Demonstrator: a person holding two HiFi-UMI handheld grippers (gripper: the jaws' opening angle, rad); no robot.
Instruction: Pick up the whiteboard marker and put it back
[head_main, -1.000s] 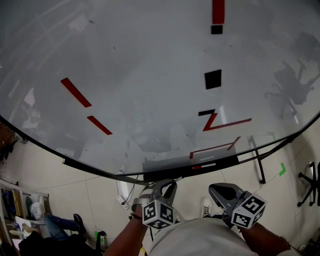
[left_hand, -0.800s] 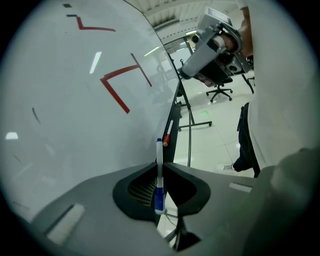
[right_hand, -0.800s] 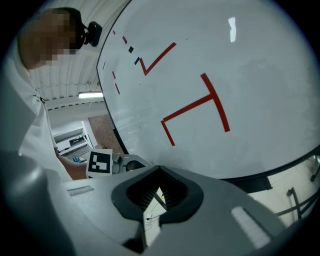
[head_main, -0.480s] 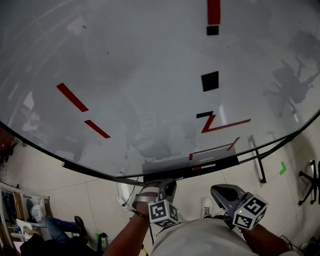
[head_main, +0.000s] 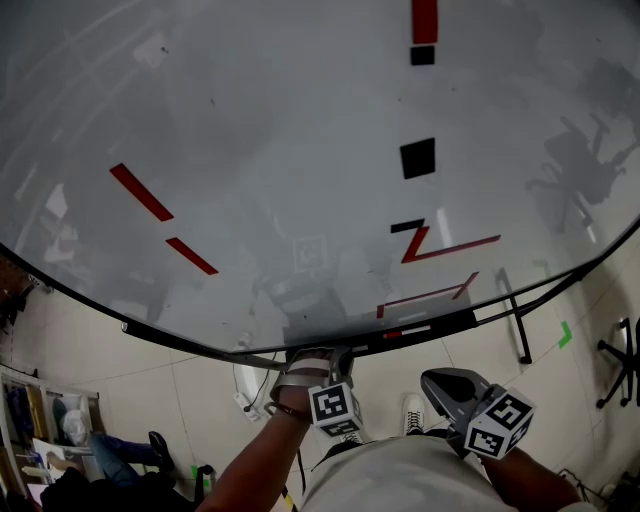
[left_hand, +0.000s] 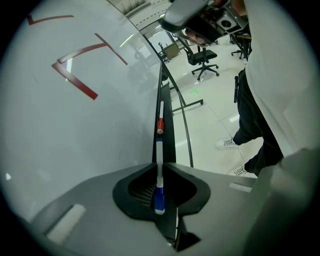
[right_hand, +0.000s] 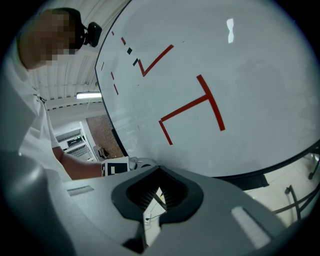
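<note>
Head view: you face the big glossy whiteboard (head_main: 280, 150), marked with red strokes and a black square (head_main: 418, 158). Your left gripper (head_main: 318, 358) is right up at the left end of the dark tray (head_main: 450, 324) under the board's lower edge. Your right gripper (head_main: 432, 378) hangs back, near your body and apart from the tray. A red-and-white marker (head_main: 405, 332) lies on the tray, but the blue one can't be made out from up here.

Left gripper view: there it is, the white marker with the blue cap (left_hand: 159, 150)! It runs straight through the slot of your left gripper (left_hand: 160, 167), jaws clenched on its barrel and the blue end back in the dark recess. It lies in line with the tray (left_hand: 169, 130). The red-capped marker (left_hand: 160, 125) sits just beyond it, end to end. The whiteboard (left_hand: 75, 125) is on the left and a black office chair (left_hand: 202, 52) stands far off.

Right gripper view: your right gripper (right_hand: 159, 170) has its jaws pressed together on nothing, with only a sliver of floor showing through. The whiteboard (right_hand: 200, 65) fills the background.
</note>
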